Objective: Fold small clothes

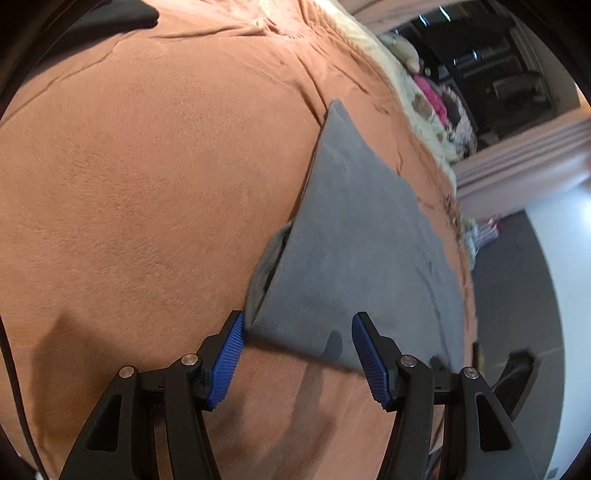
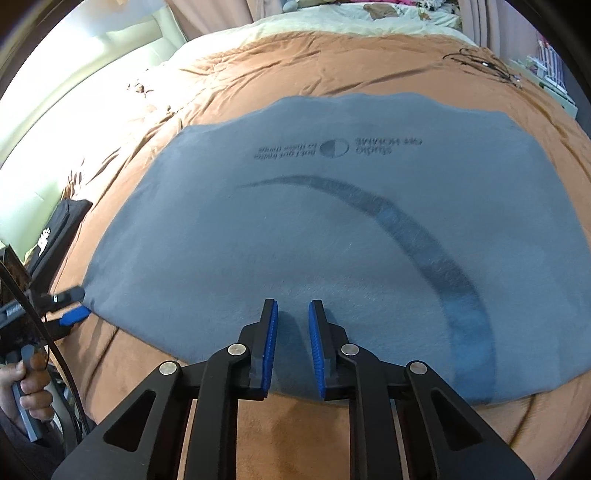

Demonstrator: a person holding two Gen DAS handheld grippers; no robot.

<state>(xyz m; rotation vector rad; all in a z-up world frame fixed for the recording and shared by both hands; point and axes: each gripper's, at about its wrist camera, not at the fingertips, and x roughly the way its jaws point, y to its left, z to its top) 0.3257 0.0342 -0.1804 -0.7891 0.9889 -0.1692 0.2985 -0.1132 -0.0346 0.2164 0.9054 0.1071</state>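
A grey T-shirt [image 2: 332,229] lies flat on the brown blanket [image 2: 295,424], with a dark curved stripe and printed lettering facing up. My right gripper [image 2: 293,306] hovers over its near edge. Its blue pads stand a narrow gap apart, the cloth lies flat below them, and I see no fold pinched. In the left wrist view the shirt [image 1: 351,240] runs away from me, layered at its left edge. My left gripper [image 1: 298,321] is open and straddles the near corner, the left pad [image 1: 231,350] at the cloth's edge. The right wrist view shows the left gripper [image 2: 79,304] at the shirt's left corner.
A black garment [image 2: 55,236] lies at the blanket's left edge. A person's hand [image 2: 26,387] grips the left tool's handle. Thin cables [image 2: 480,61] lie on the far right of the blanket. A cream duvet [image 2: 295,22] lies beyond. The bed's edge drops to dark floor [image 1: 517,295].
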